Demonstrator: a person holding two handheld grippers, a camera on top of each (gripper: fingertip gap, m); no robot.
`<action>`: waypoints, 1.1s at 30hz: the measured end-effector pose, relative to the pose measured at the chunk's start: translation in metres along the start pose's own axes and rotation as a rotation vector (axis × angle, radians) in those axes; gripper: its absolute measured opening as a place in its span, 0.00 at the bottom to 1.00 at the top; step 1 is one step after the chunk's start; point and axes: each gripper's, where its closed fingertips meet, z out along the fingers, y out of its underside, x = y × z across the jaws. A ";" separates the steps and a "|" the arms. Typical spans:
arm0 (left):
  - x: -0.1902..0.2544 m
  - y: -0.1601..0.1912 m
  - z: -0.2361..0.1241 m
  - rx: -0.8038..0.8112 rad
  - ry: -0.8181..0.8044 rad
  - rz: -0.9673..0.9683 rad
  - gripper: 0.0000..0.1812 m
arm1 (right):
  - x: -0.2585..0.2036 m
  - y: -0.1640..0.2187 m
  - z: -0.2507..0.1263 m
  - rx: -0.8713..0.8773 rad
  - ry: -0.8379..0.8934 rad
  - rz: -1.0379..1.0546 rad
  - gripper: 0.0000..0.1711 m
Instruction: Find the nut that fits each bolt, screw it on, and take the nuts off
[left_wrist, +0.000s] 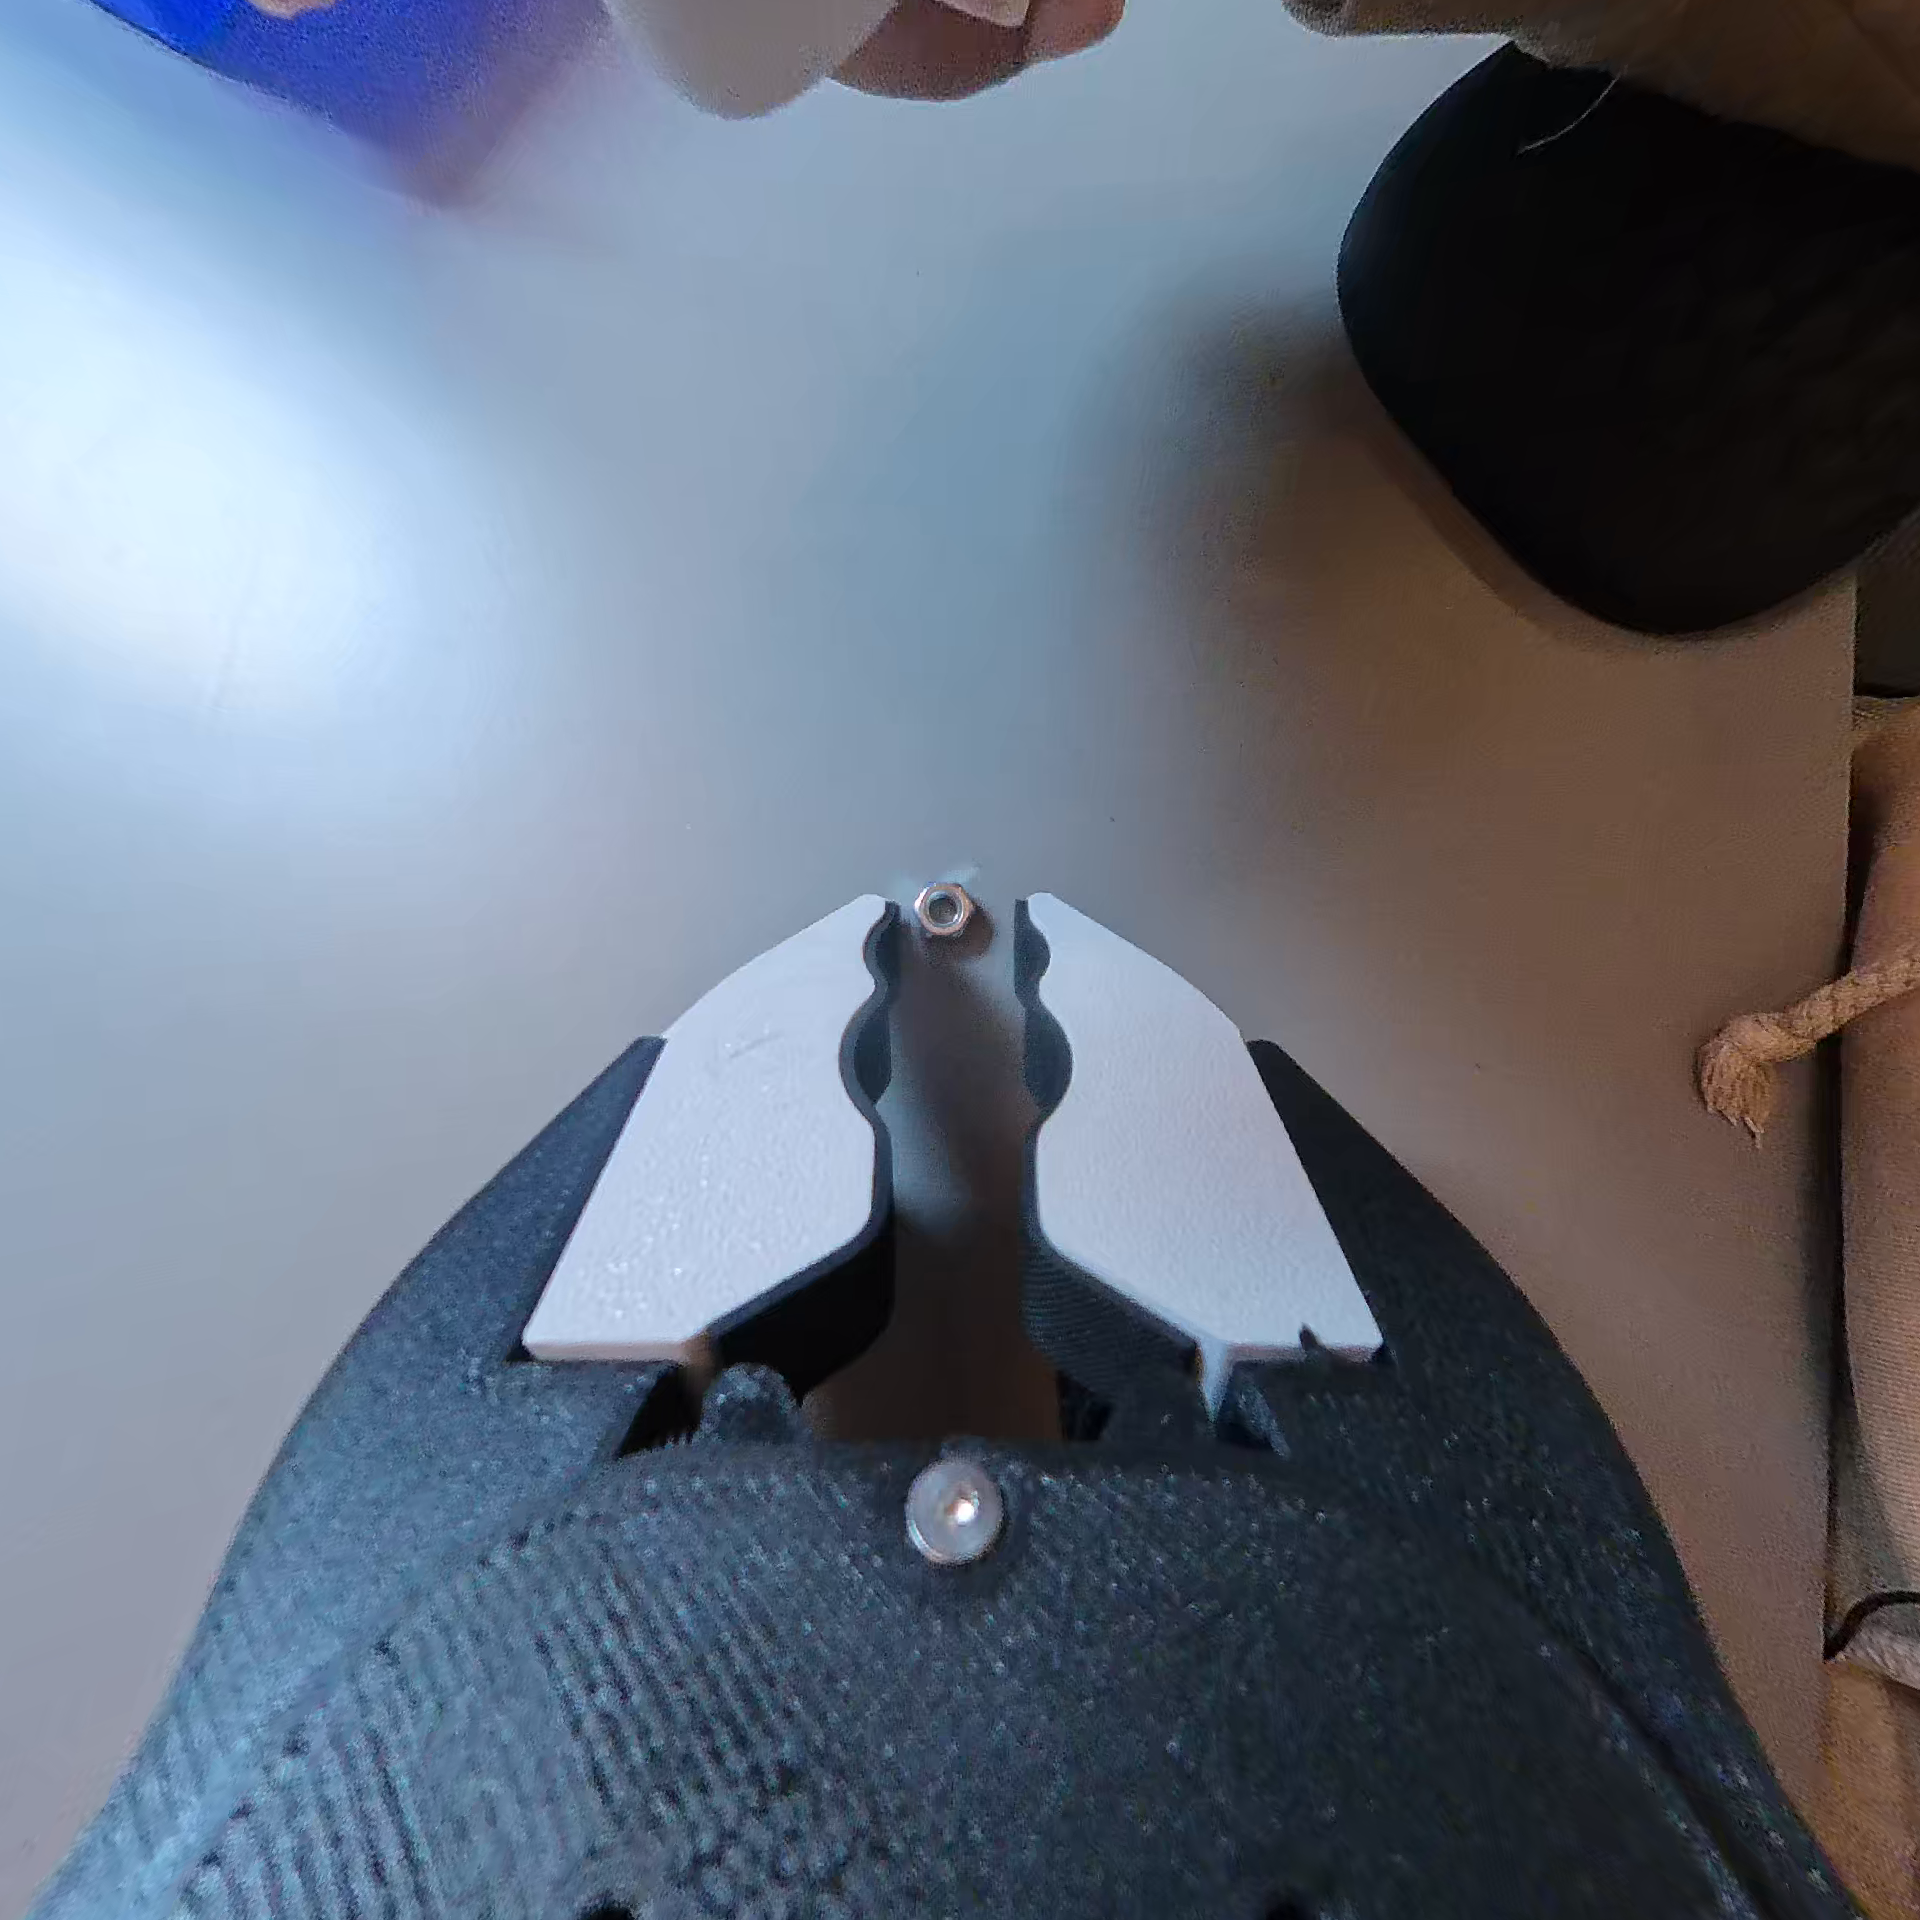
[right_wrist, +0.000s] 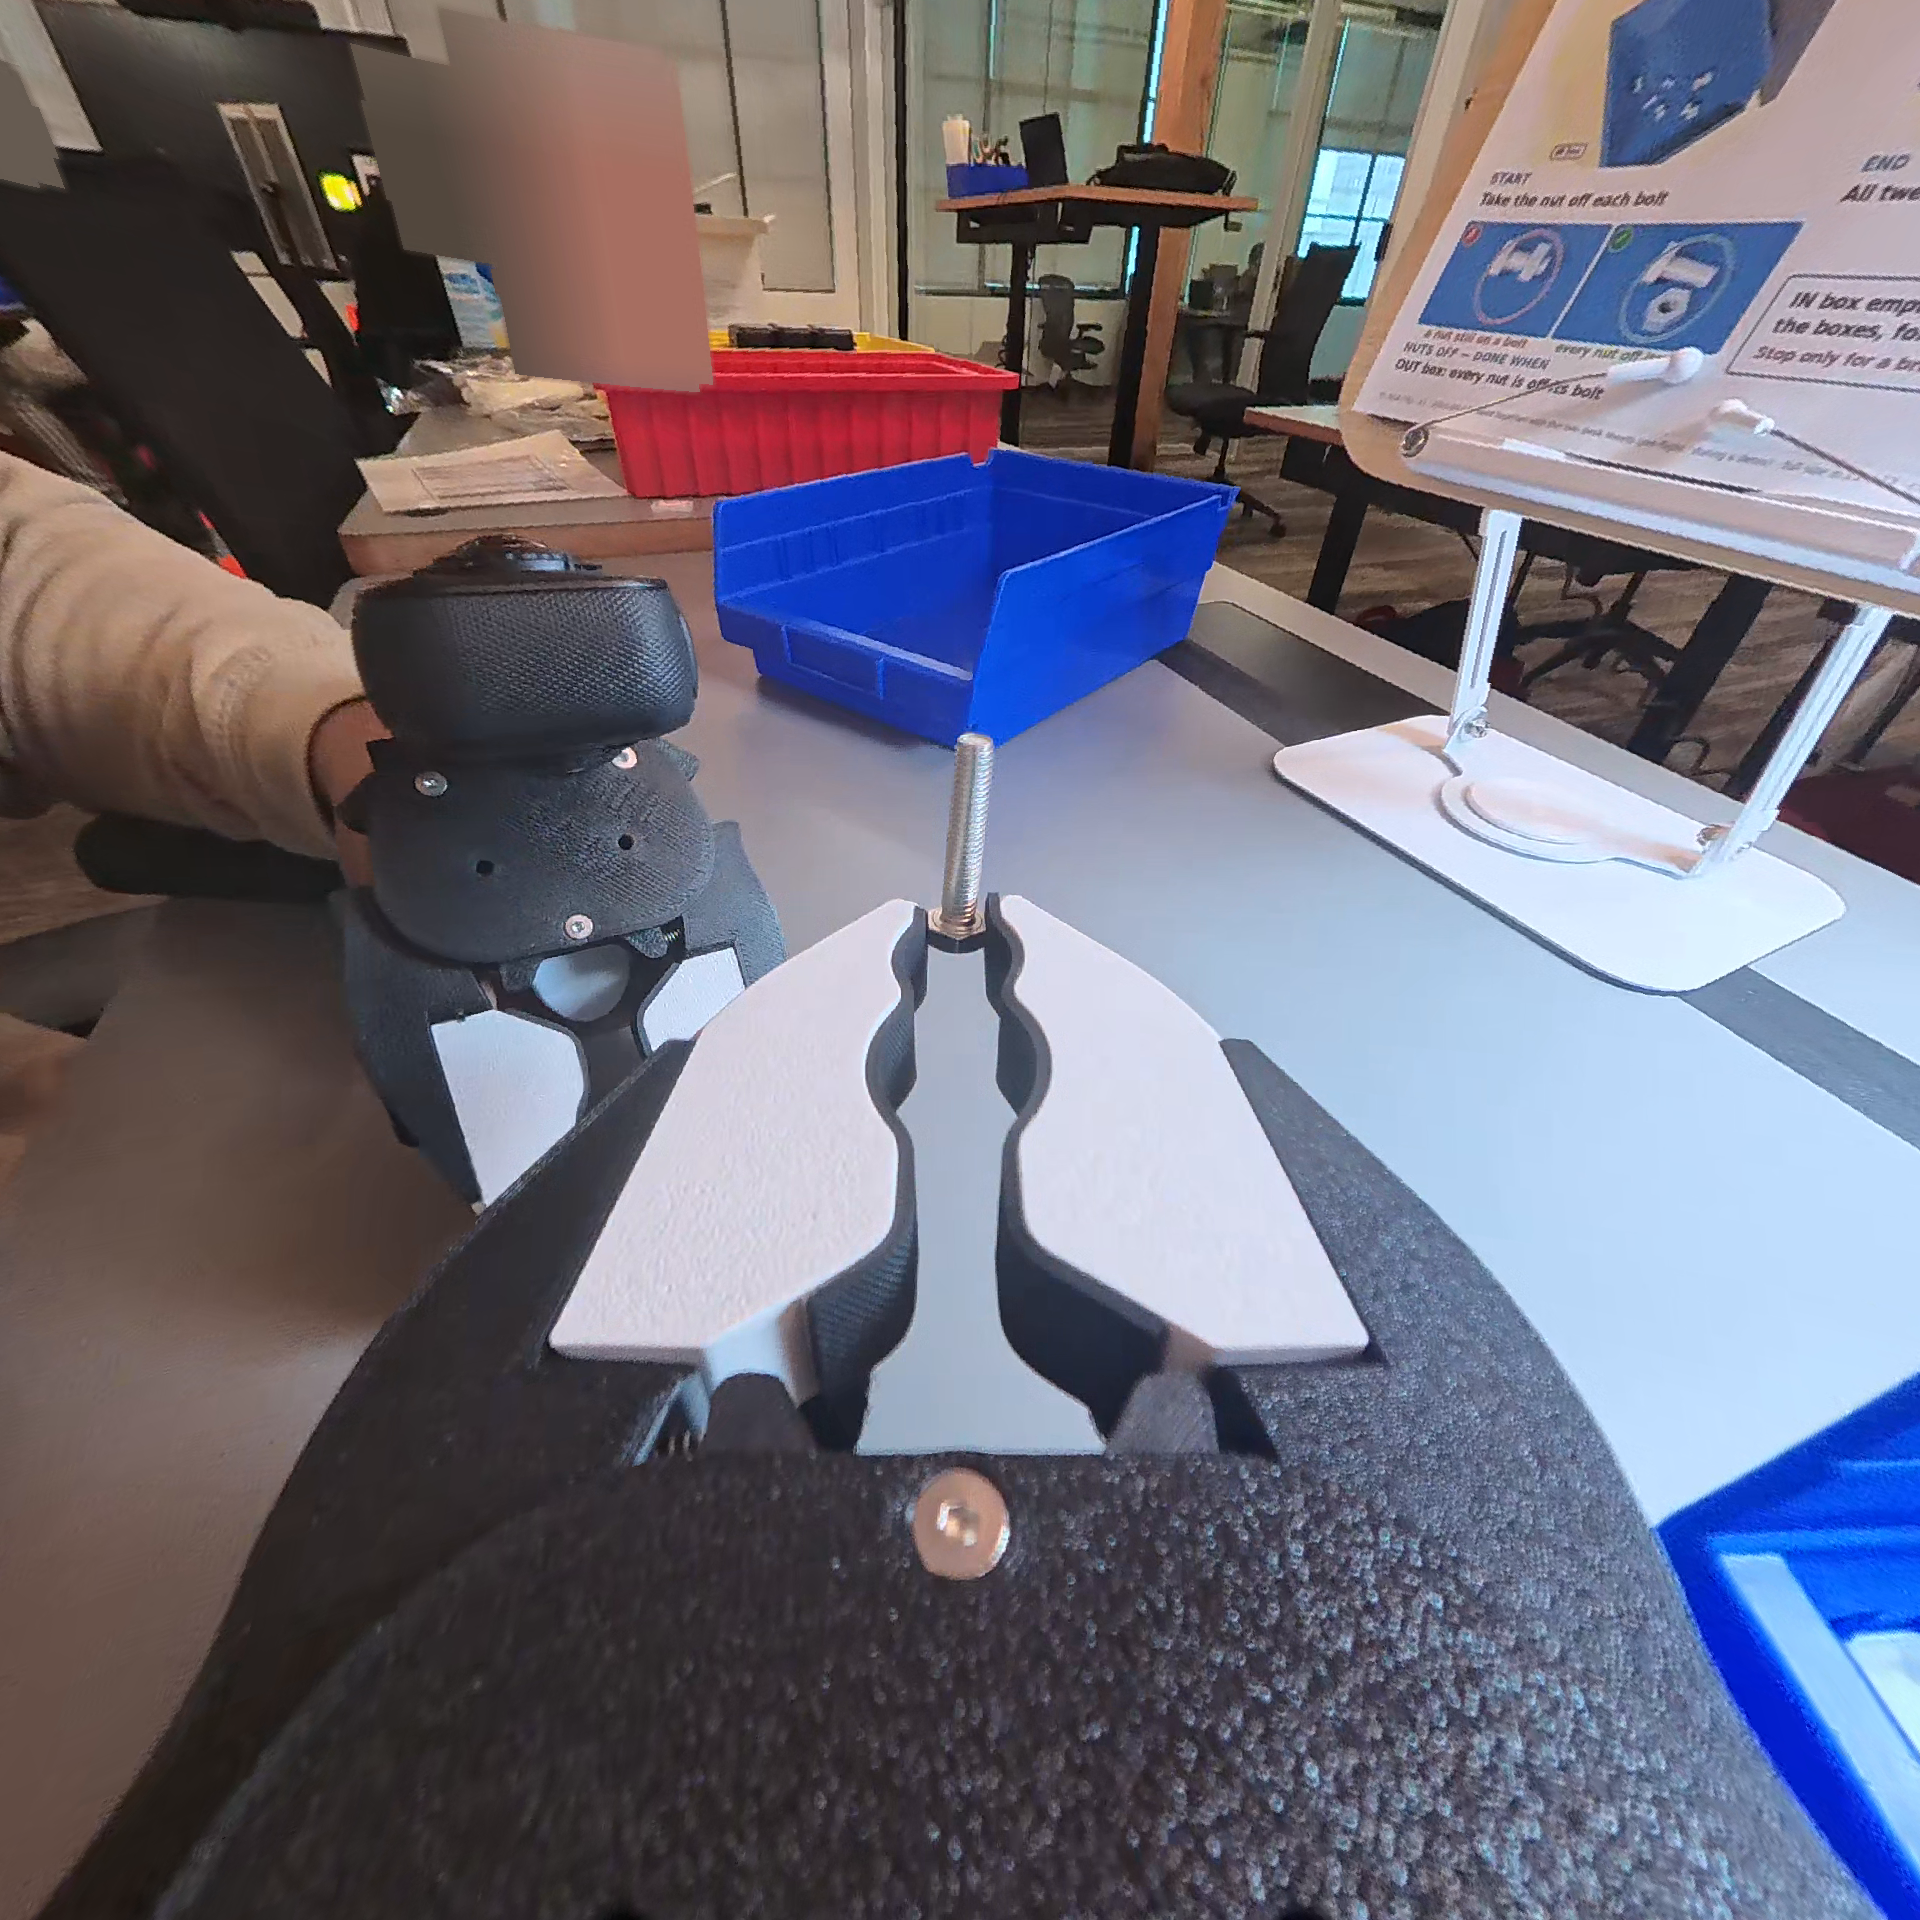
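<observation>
**Nut between spread left fingers, bolt pinched upright in the right**

The nut (left_wrist: 943, 910) is a small silver hex nut lying flat on the grey table (left_wrist: 520, 727), its hole facing up toward the camera. It sits at the very tips of the left gripper (left_wrist: 956, 906), in the gap between the two white fingers (left_wrist: 758, 1122), closer to the left-hand finger than to the right-hand one. The fingers are spread, with open space on either side of the nut; whether the nearer tip touches it cannot be told. The left gripper points down at the table from above.

The bolt (right_wrist: 972, 821) stands upright in the right gripper (right_wrist: 962, 925), threaded shank pointing up and its lower end caught between the fingertips. The right fingers (right_wrist: 790, 1122) are drawn in and pinch the bolt at its base, where a silver collar shows just above the tips; a narrow gap runs between the fingers behind the tips.

In the right wrist view the left gripper (right_wrist: 561, 997) shows to the left, tilted down onto the table and held by a person's hand in a cream sleeve (right_wrist: 156, 644). Beyond the bolt sits an open blue bin (right_wrist: 966, 592), with a red bin (right_wrist: 800, 416) farther back. A white stand (right_wrist: 1558, 831) carrying an instruction sheet (right_wrist: 1662, 260) is on the right, and the corner of another blue bin (right_wrist: 1808, 1558) shows at the lower right.
</observation>
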 end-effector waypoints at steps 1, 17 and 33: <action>-0.001 0.000 0.001 0.000 -0.003 0.003 0.10 | 0.000 0.001 0.000 0.000 -0.002 0.002 0.06; -0.041 -0.037 -0.114 0.252 -0.022 0.050 0.06 | -0.008 0.020 0.015 -0.061 -0.009 0.081 0.06; -0.016 -0.051 -0.143 0.159 0.106 0.214 0.06 | -0.074 0.012 0.060 0.006 -0.098 0.047 0.06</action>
